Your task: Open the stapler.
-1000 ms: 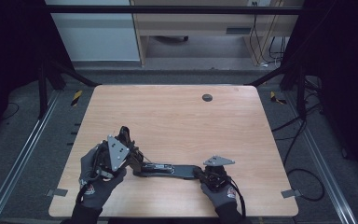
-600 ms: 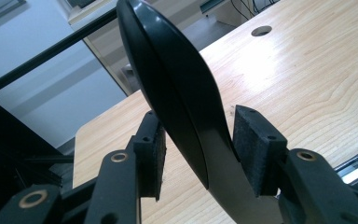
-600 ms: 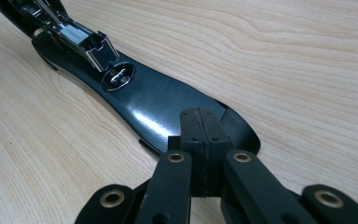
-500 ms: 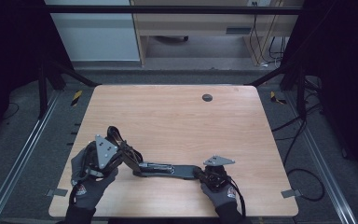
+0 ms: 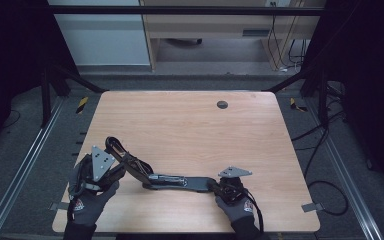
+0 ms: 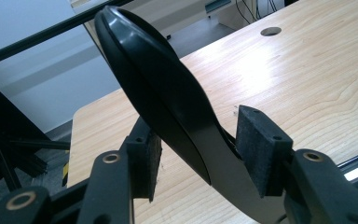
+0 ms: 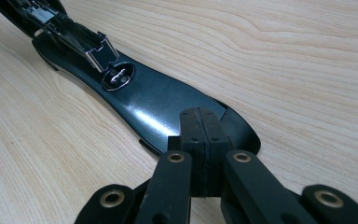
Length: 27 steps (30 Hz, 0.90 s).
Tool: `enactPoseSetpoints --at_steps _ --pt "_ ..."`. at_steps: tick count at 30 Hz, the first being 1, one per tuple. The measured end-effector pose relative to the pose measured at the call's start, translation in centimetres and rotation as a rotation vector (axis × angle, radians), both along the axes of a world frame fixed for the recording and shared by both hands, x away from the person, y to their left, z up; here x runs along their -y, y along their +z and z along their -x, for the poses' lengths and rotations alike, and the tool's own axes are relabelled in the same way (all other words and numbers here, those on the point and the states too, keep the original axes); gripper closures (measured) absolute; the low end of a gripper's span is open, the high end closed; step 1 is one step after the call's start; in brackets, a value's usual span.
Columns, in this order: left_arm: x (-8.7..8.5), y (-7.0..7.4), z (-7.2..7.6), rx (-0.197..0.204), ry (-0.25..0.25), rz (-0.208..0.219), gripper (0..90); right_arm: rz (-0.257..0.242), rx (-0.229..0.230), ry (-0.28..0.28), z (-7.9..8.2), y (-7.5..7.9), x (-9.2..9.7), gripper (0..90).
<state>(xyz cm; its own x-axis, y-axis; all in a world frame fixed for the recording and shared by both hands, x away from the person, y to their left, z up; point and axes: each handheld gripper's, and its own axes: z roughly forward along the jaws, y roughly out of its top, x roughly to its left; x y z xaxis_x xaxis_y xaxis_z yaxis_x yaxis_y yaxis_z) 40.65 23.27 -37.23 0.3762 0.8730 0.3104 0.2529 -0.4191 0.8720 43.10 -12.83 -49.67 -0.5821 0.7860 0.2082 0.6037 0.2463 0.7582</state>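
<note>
Left claw [image 5: 121, 165], near the bench's front-left corner, has its jaws parted and they have just been opening; in the left gripper view [image 6: 193, 154] the raised black upper arm [image 6: 158, 93] of the stapler stands between the two pads [image 6: 261, 140] with a gap on each side, neither pad pressing it. The right claw [image 5: 215, 184], near the bench's front edge right of the middle, has its jaws pressed together, tips resting on the rounded end of the stapler's base [image 7: 168, 107]. One stapler [image 5: 165, 180] lies opened out along the front edge of the wooden bench [image 5: 190, 130], between the two claws. The right gripper view [image 7: 200, 140] alone shows the metal staple channel [image 7: 70, 32] and the round anvil plate [image 7: 120, 77]. The high view alone shows both gloved hands and one round hole [image 5: 222, 104] toward the bench's far edge.
</note>
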Motion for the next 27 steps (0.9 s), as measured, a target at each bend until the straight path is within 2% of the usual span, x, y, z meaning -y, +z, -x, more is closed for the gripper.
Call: enactPoseSetpoints --at_steps 9,27 --pt "-1.3 -0.5 0.0 -0.015 0.005 0.046 48.8 -0.001 -0.008 -0.001 -0.1 0.0 0.0 90.0" --pt "-2.3 -1.0 -0.1 -0.029 0.015 0.067 45.8 0.003 -0.011 0.005 -0.2 0.1 0.0 90.0"
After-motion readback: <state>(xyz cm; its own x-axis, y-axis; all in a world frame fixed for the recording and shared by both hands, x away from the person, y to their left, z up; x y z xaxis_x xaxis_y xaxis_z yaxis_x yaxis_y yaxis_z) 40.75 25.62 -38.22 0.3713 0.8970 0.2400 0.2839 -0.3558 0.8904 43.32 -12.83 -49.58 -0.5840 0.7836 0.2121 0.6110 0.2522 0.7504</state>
